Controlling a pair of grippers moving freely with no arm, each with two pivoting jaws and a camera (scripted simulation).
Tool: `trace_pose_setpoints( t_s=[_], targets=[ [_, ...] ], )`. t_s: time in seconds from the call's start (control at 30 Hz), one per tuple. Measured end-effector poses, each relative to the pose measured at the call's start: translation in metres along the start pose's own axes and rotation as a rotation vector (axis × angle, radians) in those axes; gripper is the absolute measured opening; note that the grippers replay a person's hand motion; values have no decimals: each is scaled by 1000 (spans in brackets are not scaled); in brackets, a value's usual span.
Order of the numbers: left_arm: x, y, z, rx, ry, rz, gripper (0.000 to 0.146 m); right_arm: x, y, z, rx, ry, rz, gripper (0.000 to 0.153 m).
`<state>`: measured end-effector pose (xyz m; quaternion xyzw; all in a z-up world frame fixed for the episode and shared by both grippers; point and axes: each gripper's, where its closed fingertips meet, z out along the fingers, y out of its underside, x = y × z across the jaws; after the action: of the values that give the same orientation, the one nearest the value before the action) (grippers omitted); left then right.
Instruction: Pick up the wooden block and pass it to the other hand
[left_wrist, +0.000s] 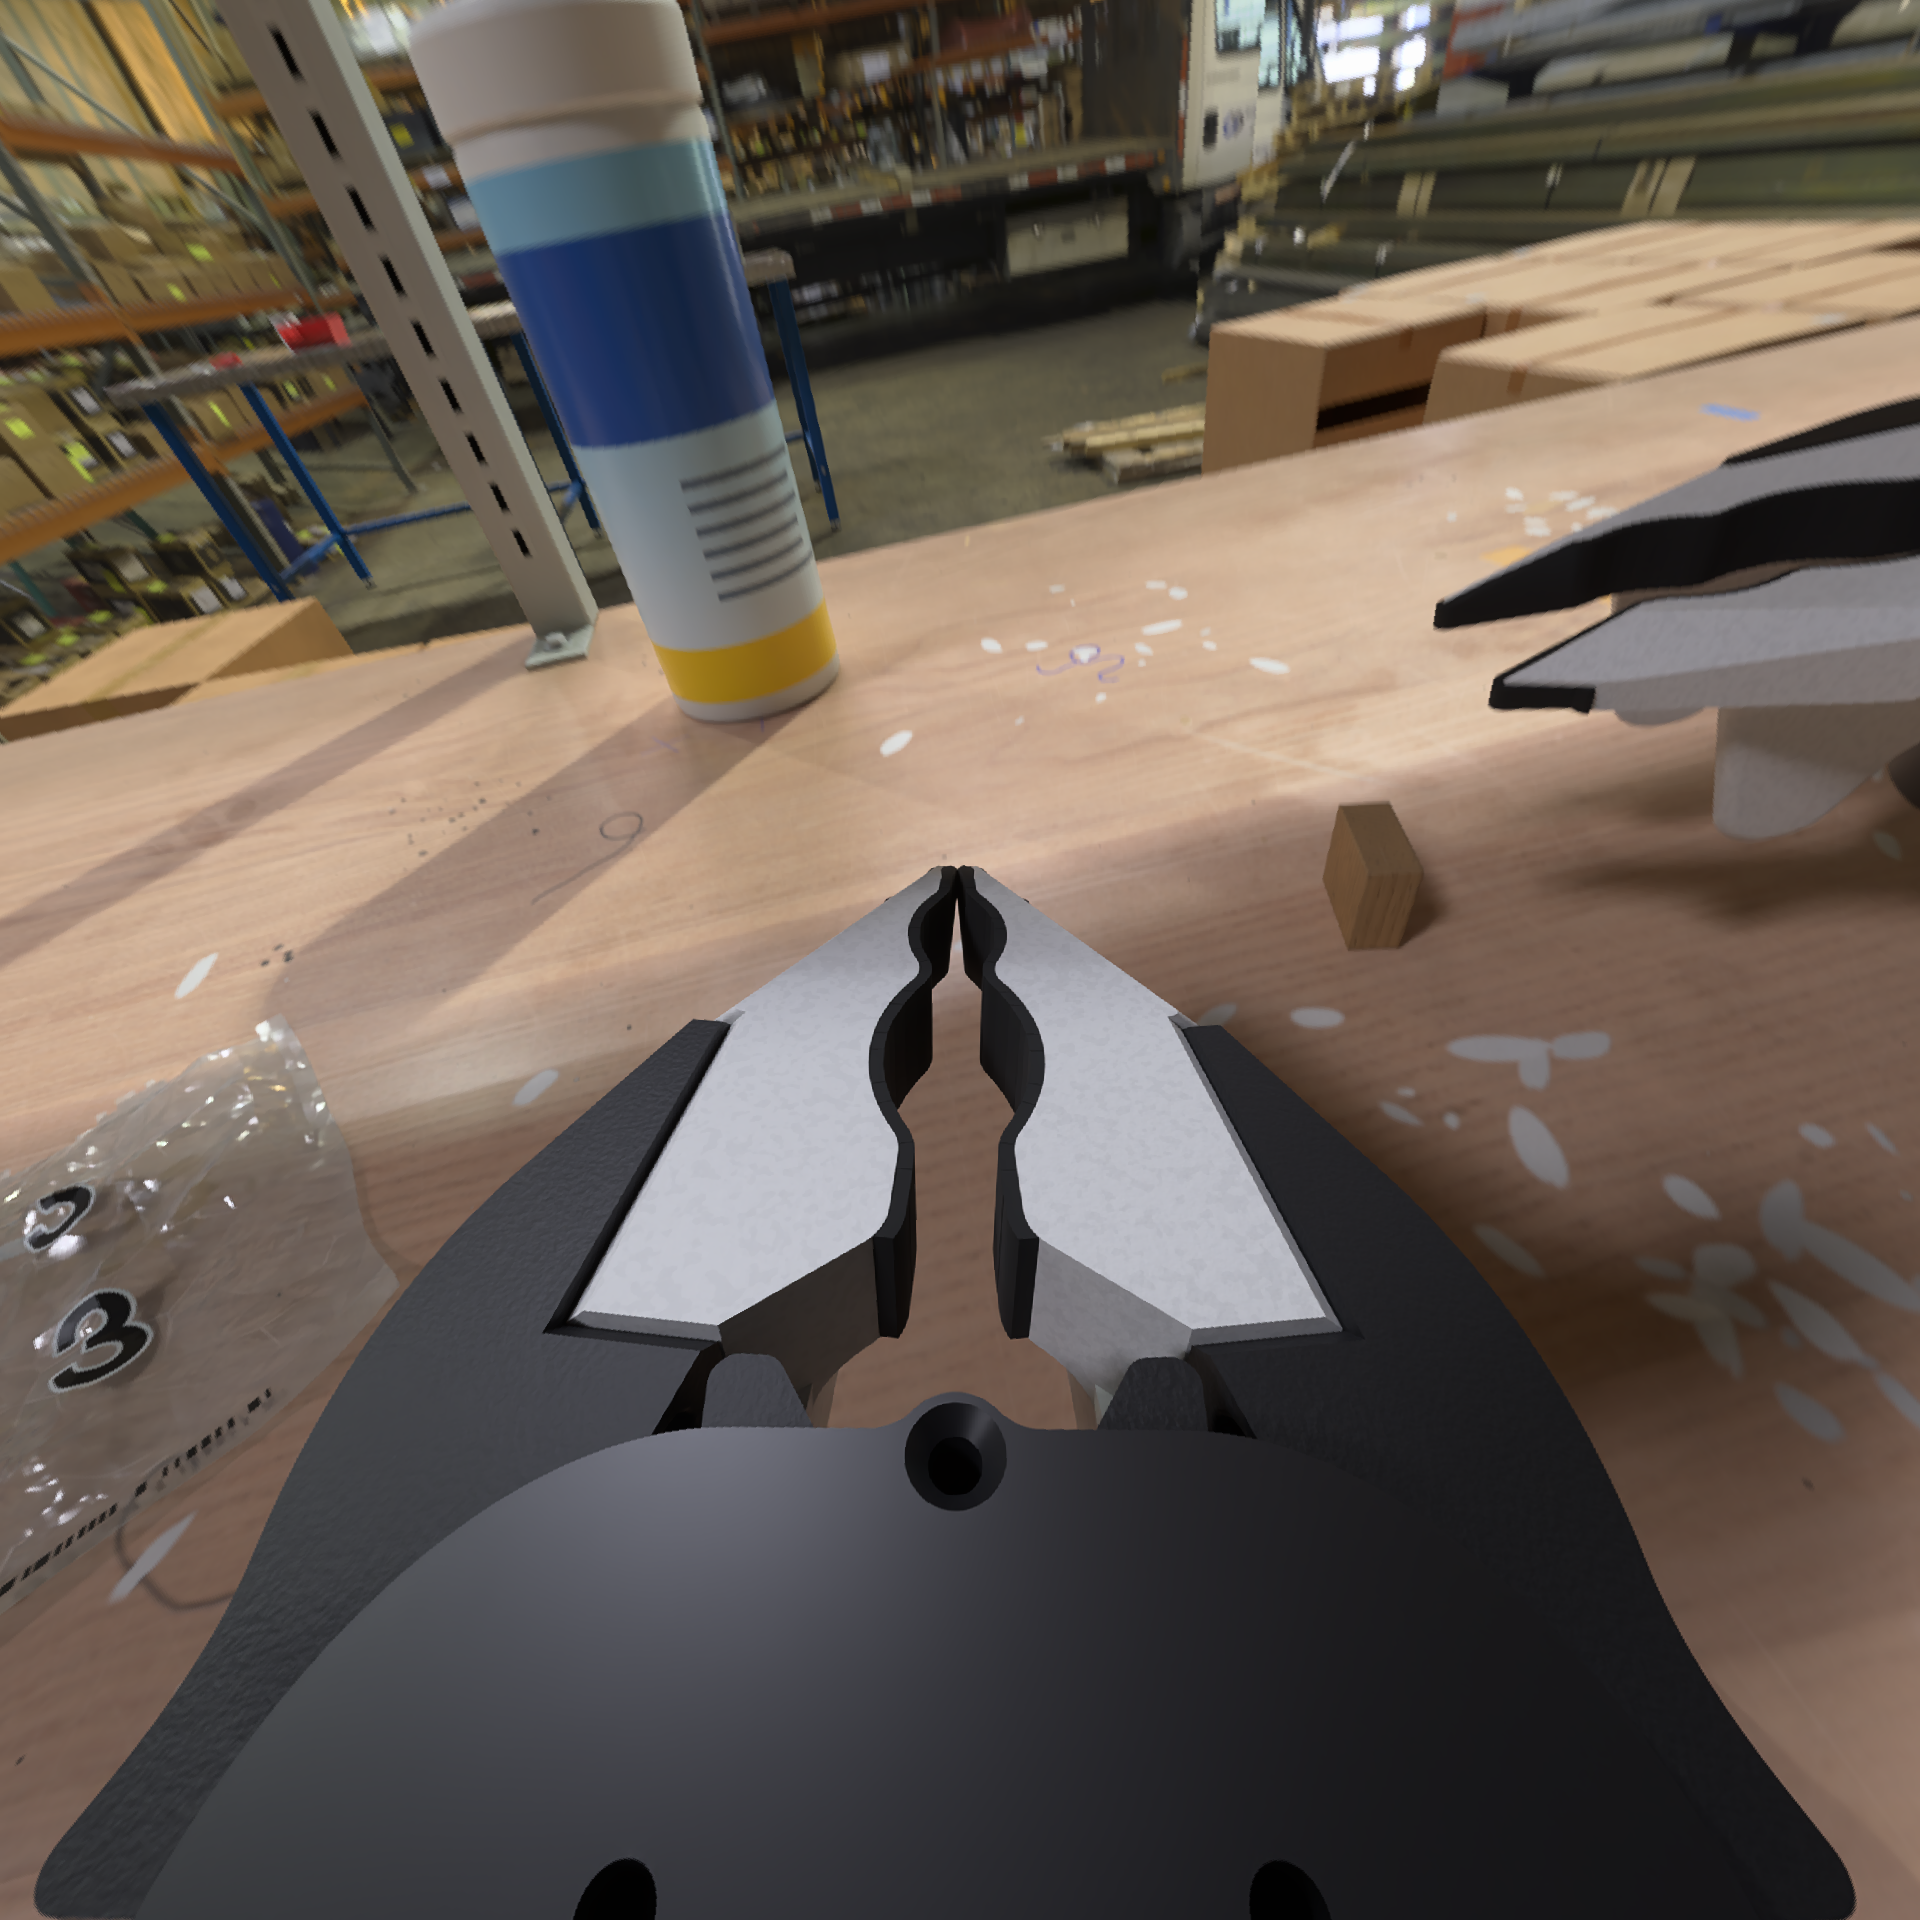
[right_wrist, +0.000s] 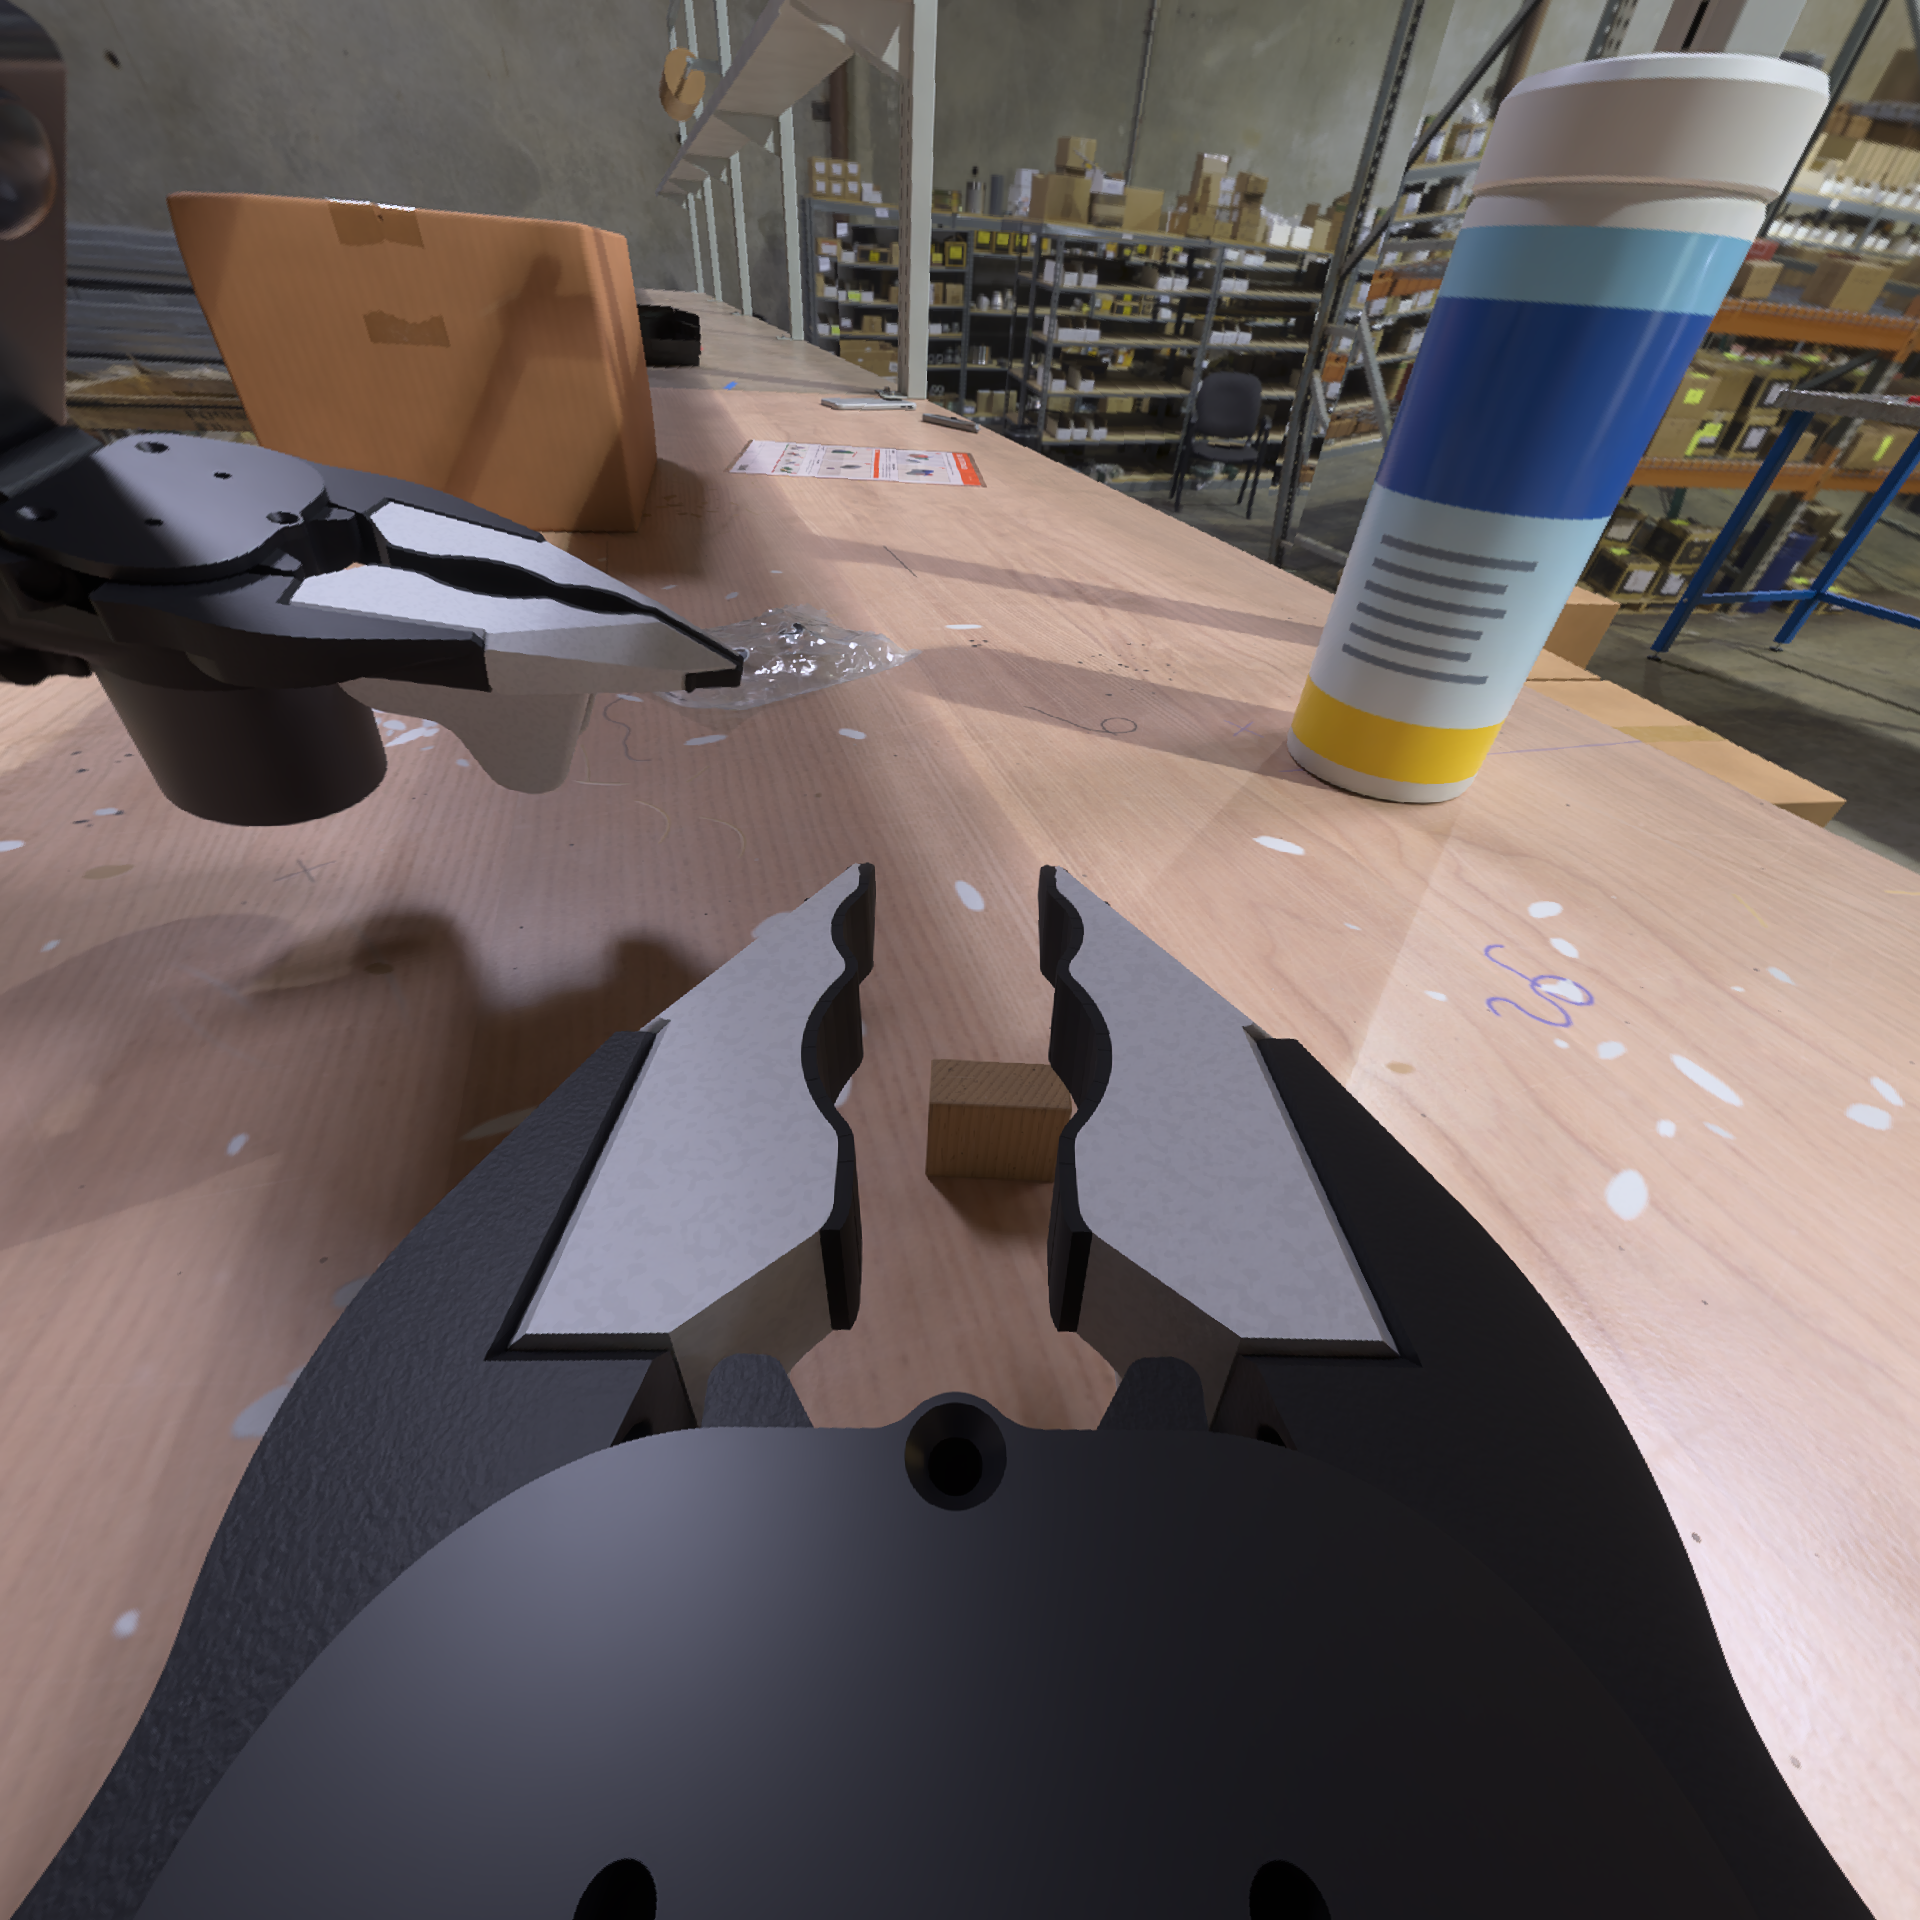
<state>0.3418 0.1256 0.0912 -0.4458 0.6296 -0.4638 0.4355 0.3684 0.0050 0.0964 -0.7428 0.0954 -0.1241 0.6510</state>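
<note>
A small wooden block (left_wrist: 1371, 878) stands on the wooden table (left_wrist: 520, 883), ahead and to the right of my left gripper (left_wrist: 956, 873), which is shut and empty. In the right wrist view the block (right_wrist: 995, 1122) sits on the table below and between the fingers of my open right gripper (right_wrist: 956, 883), close to the right finger; the gripper hovers above it without touching. The right gripper also shows at the right edge of the left wrist view (left_wrist: 1475, 655). The left gripper shows at the left of the right wrist view (right_wrist: 717, 665).
A tall white canister (left_wrist: 634, 364) with blue and yellow bands stands at the table's far side, also in the right wrist view (right_wrist: 1517, 436). A crumpled clear plastic bag (left_wrist: 156, 1247) lies left. A cardboard box (right_wrist: 416, 343) stands far left. White paint spots dot the table.
</note>
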Motion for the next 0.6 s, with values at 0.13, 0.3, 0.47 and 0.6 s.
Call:
trace_pose_setpoints(
  t_s=[0.13,0.3,0.47,0.6],
  targets=[
    [-10,-7,-2,53,-153,56,0,2,0,0,0,-3,22,31],
    [-11,-6,-4,49,-201,99,0,2,0,0,-2,-5,27,30],
    [-20,1,0,-9,-218,19,0,0,2,1,-15,-9,11,30],
    [-15,3,3,-32,-220,69,0,-1,2,2,-18,-9,0,29]
  ],
)
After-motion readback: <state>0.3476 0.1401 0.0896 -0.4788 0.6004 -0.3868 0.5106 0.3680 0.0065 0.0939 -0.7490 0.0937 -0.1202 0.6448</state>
